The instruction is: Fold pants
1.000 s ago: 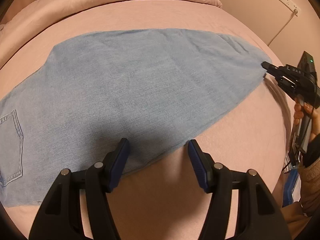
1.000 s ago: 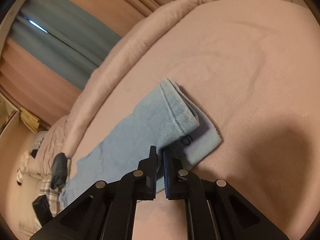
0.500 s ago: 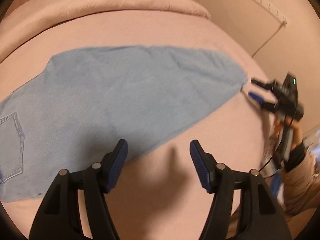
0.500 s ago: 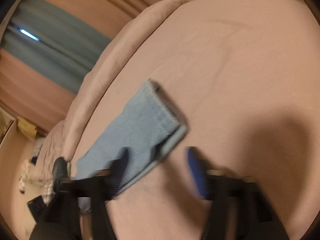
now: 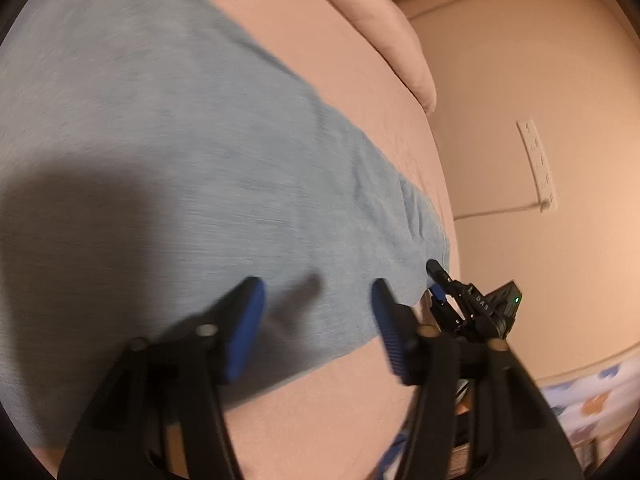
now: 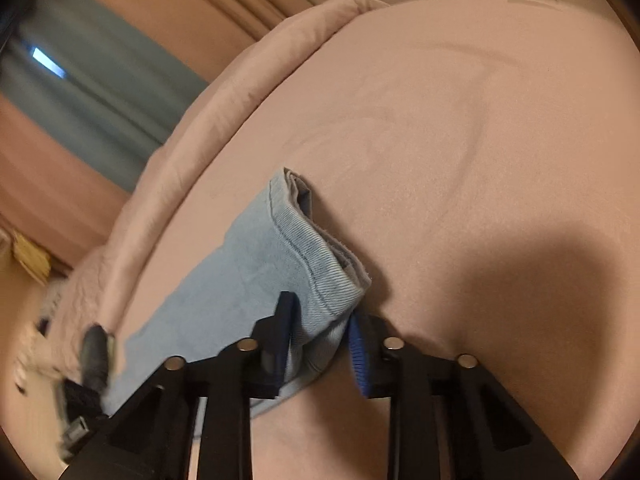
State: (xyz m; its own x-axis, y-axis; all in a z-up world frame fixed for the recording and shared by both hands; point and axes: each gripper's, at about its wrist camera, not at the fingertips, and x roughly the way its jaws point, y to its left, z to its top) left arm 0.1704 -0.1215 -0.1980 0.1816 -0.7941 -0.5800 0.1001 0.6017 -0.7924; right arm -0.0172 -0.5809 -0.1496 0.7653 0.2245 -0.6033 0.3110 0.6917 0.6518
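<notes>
Two grippers work the light-blue pants point(image 5: 192, 152) lying flat on the pink bed point(image 6: 460, 128): left gripper point(image 5: 318, 320) w/ fingers spread wide over the leg's near edge, right gripper point(image 6: 320, 332) part-open, pads straddling the hem corner, not yet pinching it.
</notes>
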